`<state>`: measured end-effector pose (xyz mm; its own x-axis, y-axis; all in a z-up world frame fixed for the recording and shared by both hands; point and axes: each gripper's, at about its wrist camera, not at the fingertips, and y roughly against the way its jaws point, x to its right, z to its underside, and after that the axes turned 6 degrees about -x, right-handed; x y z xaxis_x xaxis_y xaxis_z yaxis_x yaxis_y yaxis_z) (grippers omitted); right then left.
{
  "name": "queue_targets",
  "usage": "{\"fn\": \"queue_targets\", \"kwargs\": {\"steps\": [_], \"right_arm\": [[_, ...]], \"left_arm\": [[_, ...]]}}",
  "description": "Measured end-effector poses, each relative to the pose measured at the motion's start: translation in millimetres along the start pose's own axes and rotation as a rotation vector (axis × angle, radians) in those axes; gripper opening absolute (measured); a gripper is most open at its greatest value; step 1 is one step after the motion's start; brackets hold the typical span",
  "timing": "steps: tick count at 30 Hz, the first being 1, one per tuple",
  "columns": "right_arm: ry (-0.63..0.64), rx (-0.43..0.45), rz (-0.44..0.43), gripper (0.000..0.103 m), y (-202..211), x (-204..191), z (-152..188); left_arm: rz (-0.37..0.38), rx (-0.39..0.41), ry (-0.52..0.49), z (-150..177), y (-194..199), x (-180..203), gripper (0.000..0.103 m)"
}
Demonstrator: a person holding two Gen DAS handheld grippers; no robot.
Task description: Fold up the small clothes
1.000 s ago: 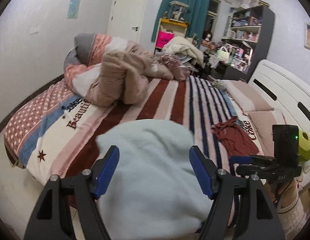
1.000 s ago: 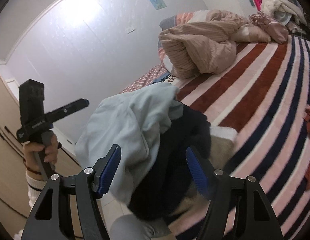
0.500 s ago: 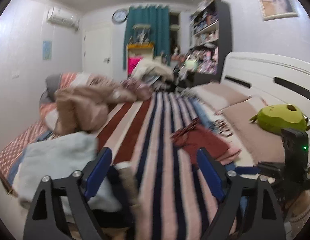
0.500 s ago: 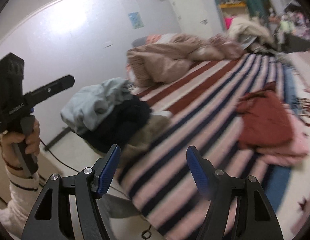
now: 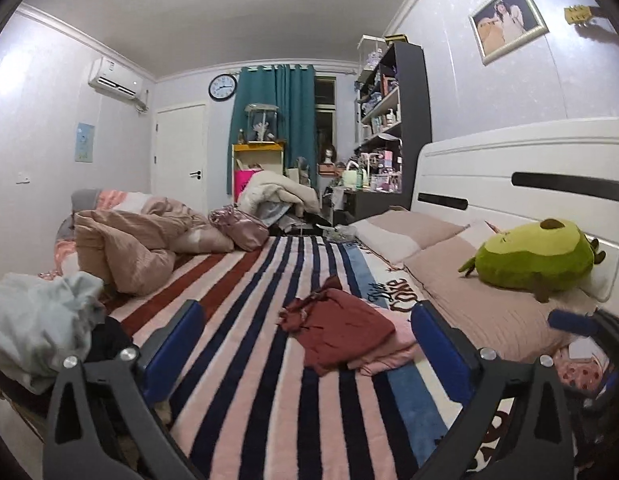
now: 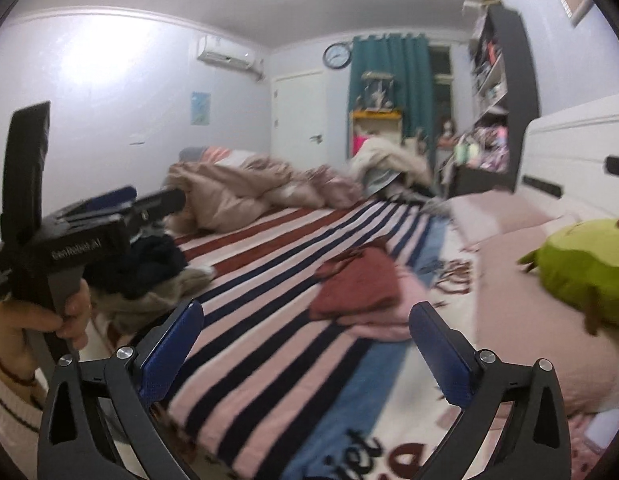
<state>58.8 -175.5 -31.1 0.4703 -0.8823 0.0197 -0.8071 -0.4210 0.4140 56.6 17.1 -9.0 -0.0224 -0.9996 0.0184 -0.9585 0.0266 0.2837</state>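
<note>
The bed filled the room, covered by a striped blanket in pink, dark red and navy. On it, right of centre, lay a folded dark red garment on top of a pink one — just beyond the claws. At the near left edge sat a heap of clothes, pale blue over dark pieces. A crumpled beige quilt lay at the far left, pillows and a green plush toy at the right by the white headboard. Teal curtains, a wall clock and a dark shelf stood at the far wall.

The left claw and the right claw were both opening wide — nothing between their blue pads, only blanket beyond. In the right view a hand held the left claw's handle.
</note>
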Motion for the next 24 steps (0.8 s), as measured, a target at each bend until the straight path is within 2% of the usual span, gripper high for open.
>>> {"fn": "queue_targets", "kwargs": {"steps": [7,24], "right_arm": [[-0.049,0.008,0.012,0.103,4.5,18.7,4.1],[-0.05,0.01,0.0,0.103,-0.6,20.0,-0.8]], "left_arm": [[-0.018,-0.002,-0.026,2.4,-6.5,8.4,0.102],[-0.066,0.019,-0.029,11.7,-1.2,-5.5,0.102]]}}
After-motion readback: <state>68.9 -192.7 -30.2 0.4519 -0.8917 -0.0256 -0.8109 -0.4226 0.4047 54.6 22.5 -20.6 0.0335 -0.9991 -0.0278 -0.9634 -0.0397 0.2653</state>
